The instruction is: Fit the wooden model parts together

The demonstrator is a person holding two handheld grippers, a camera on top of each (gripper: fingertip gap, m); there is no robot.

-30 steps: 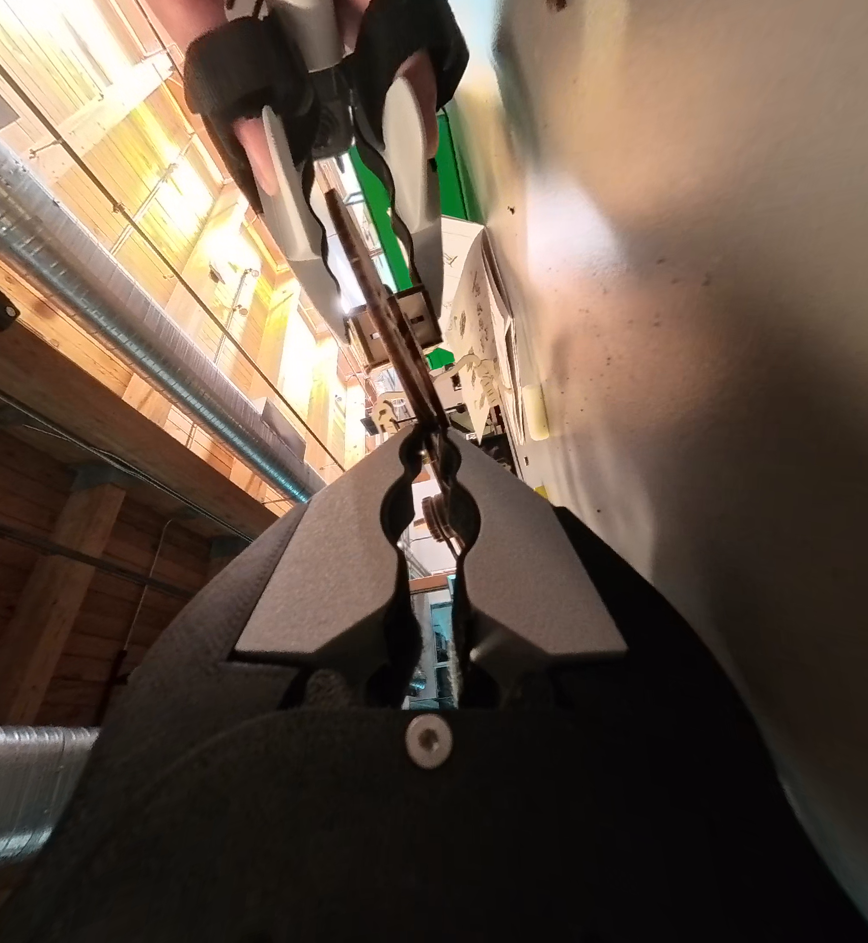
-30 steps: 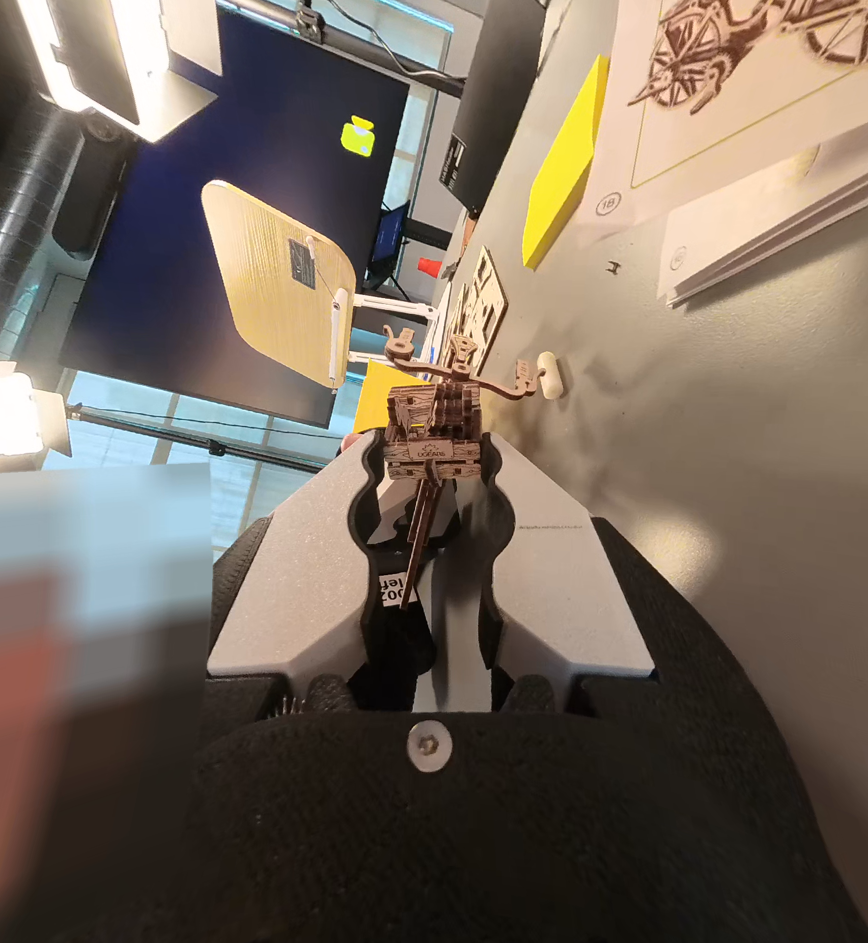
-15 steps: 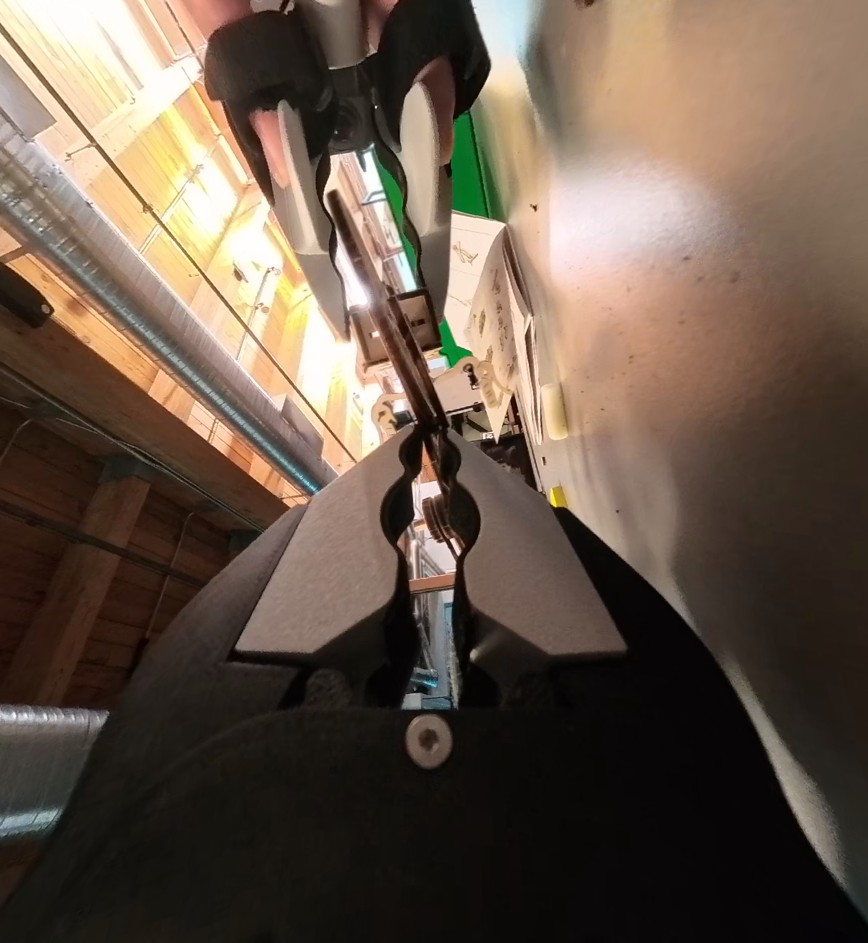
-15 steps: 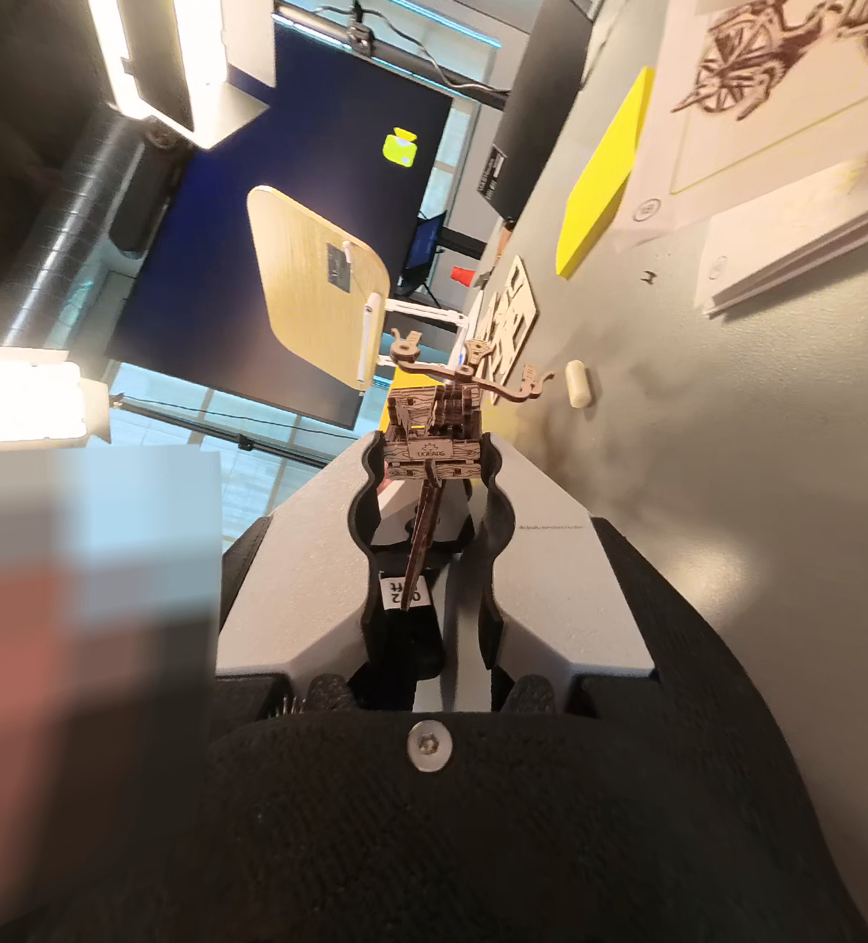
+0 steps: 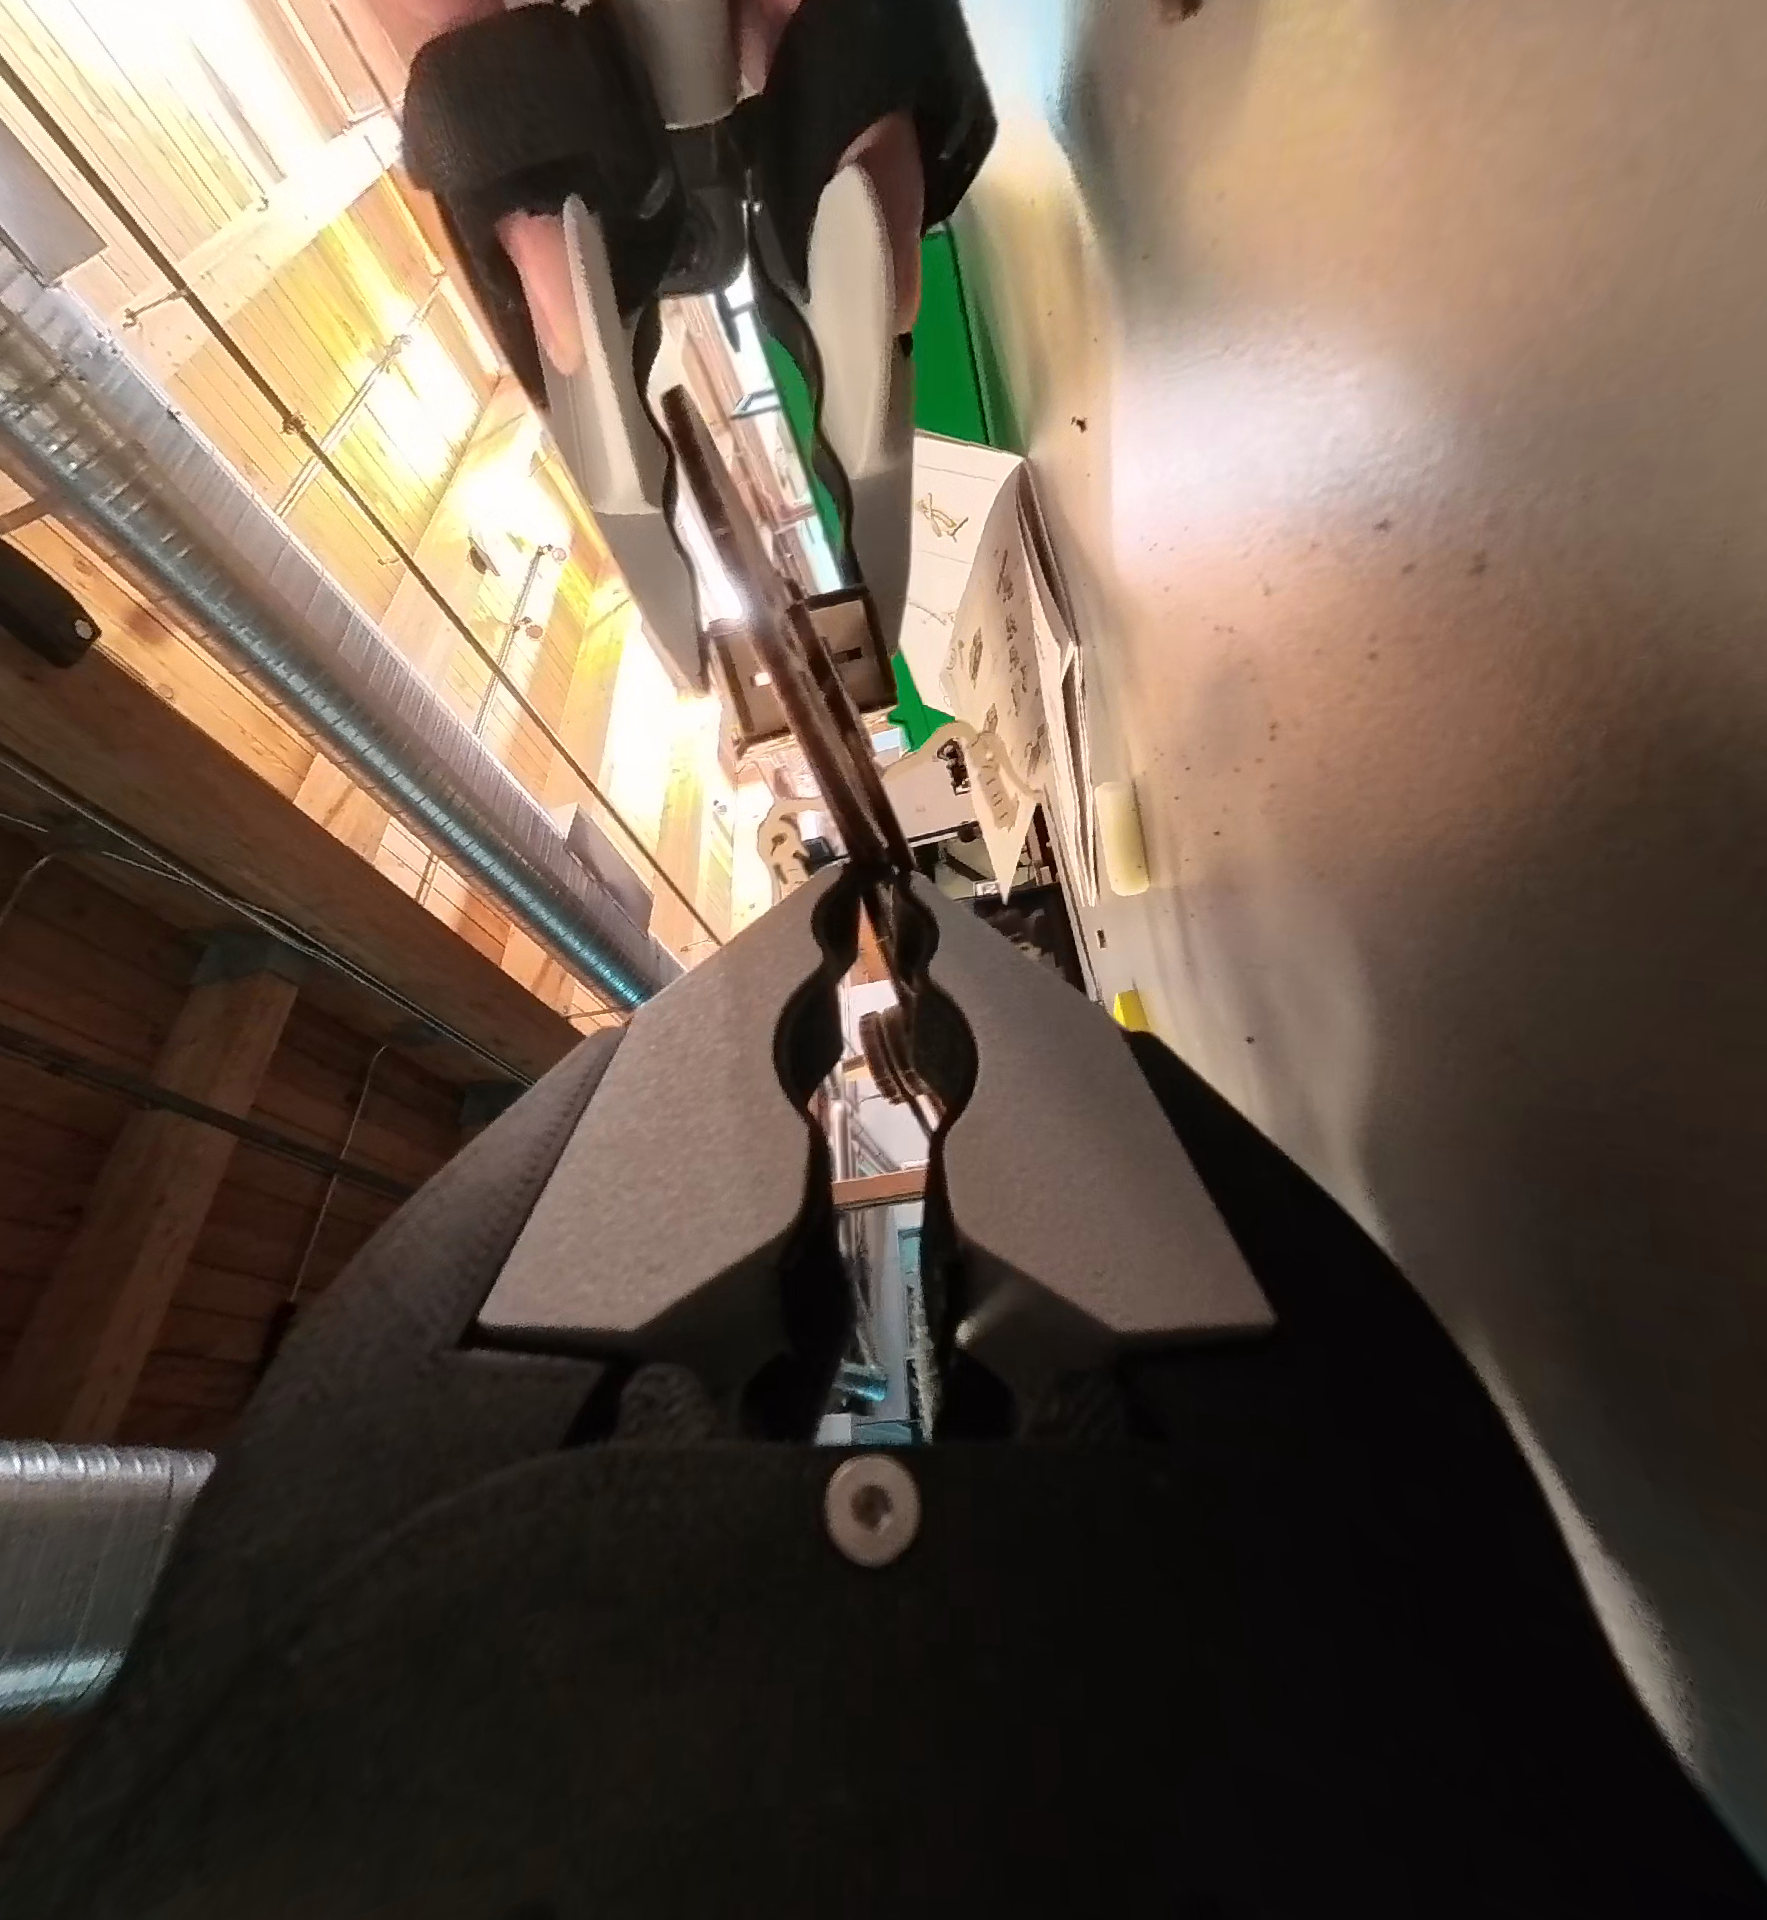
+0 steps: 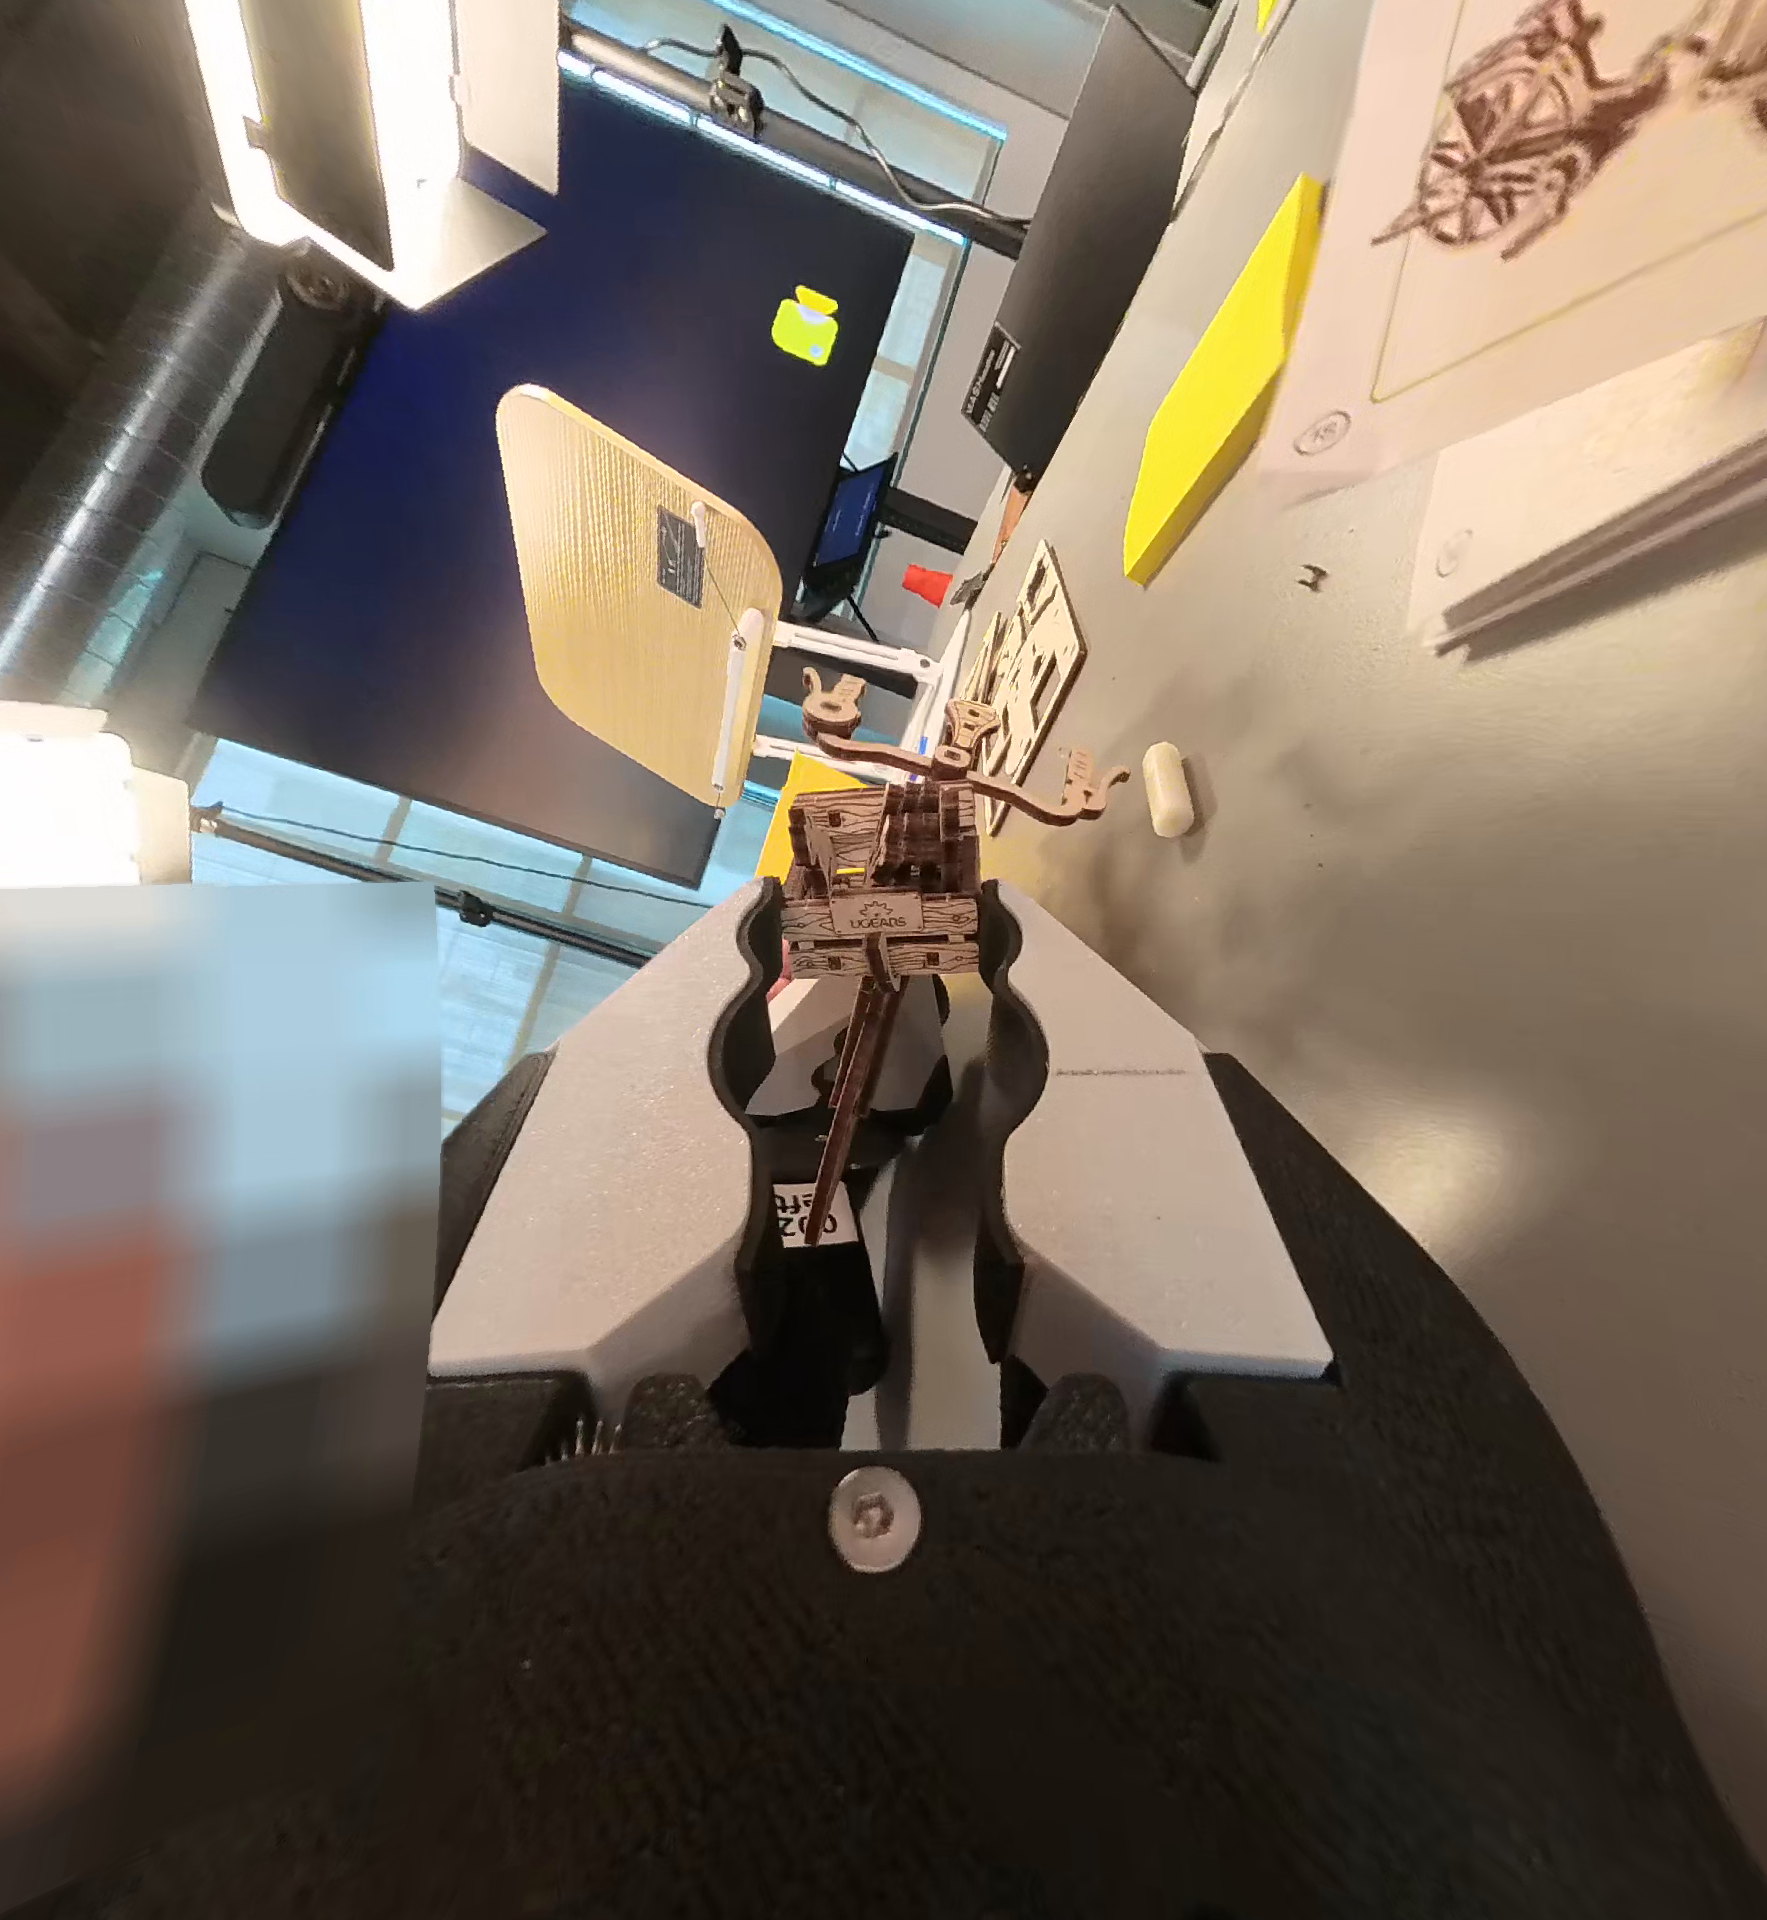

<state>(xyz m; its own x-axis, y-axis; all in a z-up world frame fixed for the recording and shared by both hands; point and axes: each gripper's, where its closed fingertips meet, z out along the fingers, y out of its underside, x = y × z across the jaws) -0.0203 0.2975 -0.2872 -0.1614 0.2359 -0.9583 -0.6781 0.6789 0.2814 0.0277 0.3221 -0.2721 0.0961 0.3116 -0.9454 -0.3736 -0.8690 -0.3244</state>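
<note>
My right gripper [image 6: 884,925] is shut on a small wooden model block [image 6: 879,920] with a curved crossbar [image 6: 962,769] on its far side. A thin flat wooden part [image 6: 853,1091] runs from the block's underside back between my fingers. In the left wrist view my left gripper [image 5: 874,894] is shut on this thin part [image 5: 806,717], seen edge-on, with a small round piece [image 5: 889,1039] on it between the fingers. The right gripper [image 5: 785,644] faces it from above, holding the block [image 5: 749,691]. Both hang beside the grey table [image 6: 1481,1039].
On the table lie a yellow block [image 6: 1222,384], printed instruction sheets [image 6: 1585,260], a wooden parts sheet [image 6: 1035,665] and a small white cylinder [image 6: 1170,790], which also shows in the left wrist view [image 5: 1123,842]. A wooden chair [image 6: 640,592] stands beyond. About 6 cm separates my left fingertips from my right.
Both grippers stay shut on their parts and have shifted slightly together. The table items have slid right in the right wrist view. The right gripper looks a little nearer in the left wrist view.
</note>
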